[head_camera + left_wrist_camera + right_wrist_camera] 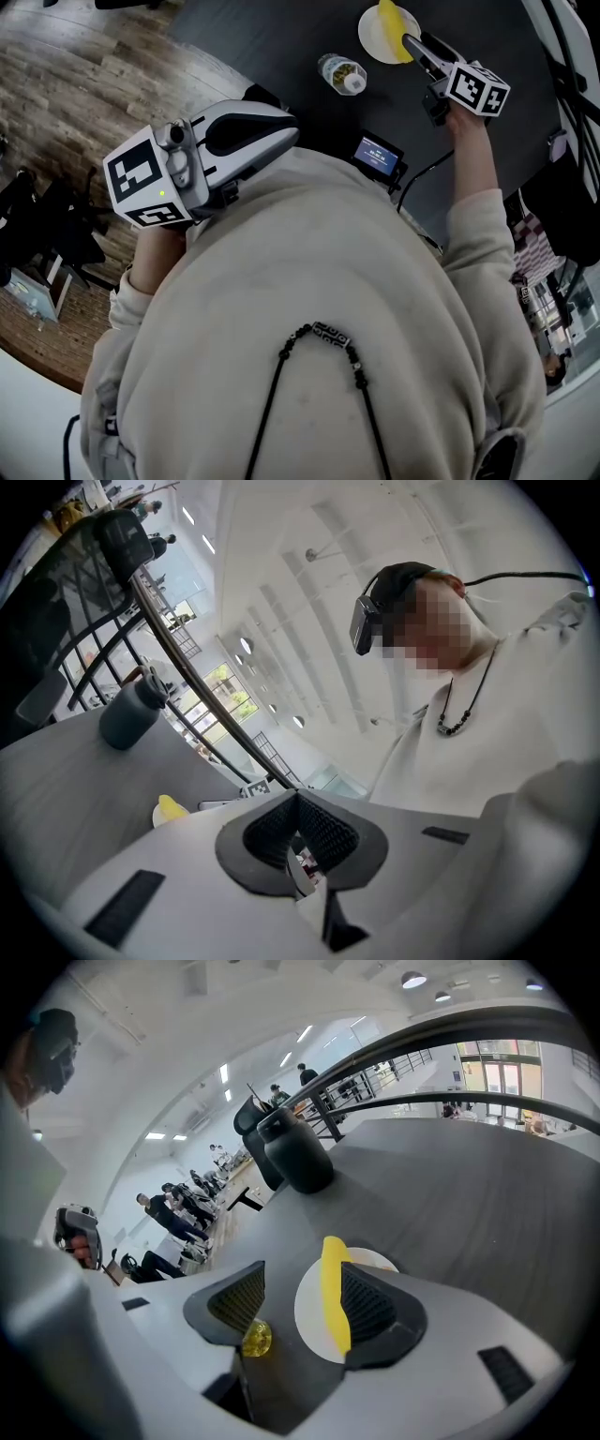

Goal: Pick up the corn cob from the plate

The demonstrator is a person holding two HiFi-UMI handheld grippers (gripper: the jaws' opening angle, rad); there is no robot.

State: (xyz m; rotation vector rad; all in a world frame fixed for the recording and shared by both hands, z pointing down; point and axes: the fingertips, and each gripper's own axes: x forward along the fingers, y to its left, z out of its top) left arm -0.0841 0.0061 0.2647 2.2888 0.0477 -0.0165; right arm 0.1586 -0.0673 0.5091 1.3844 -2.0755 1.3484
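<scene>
Counted: 1 corn cob (335, 1299), 1 white plate (309, 1324), 1 dark bottle (296, 1157), 1 small clear jar (343, 74), 1 small screen device (378, 156) and 2 grippers.

The plate holds only the corn cob, which lies along it, pointing away from the right gripper (302, 1275). That gripper tilts down over the plate with its jaws wide apart. The cob sits between them, close against the right-hand pad, with a clear gap to the left-hand pad; nothing is clamped. The jar has a white cap and yellowish contents. It stands on the dark table (469, 1204) just left of this gripper's jaws, clear of the plate. The dark bottle stands well beyond the jaws, past the plate. The screen device lies behind the gripper, near the person's forearm.

The left gripper (298, 801) is held back at the person's chest, far from the plate, with its jaws together on nothing.
</scene>
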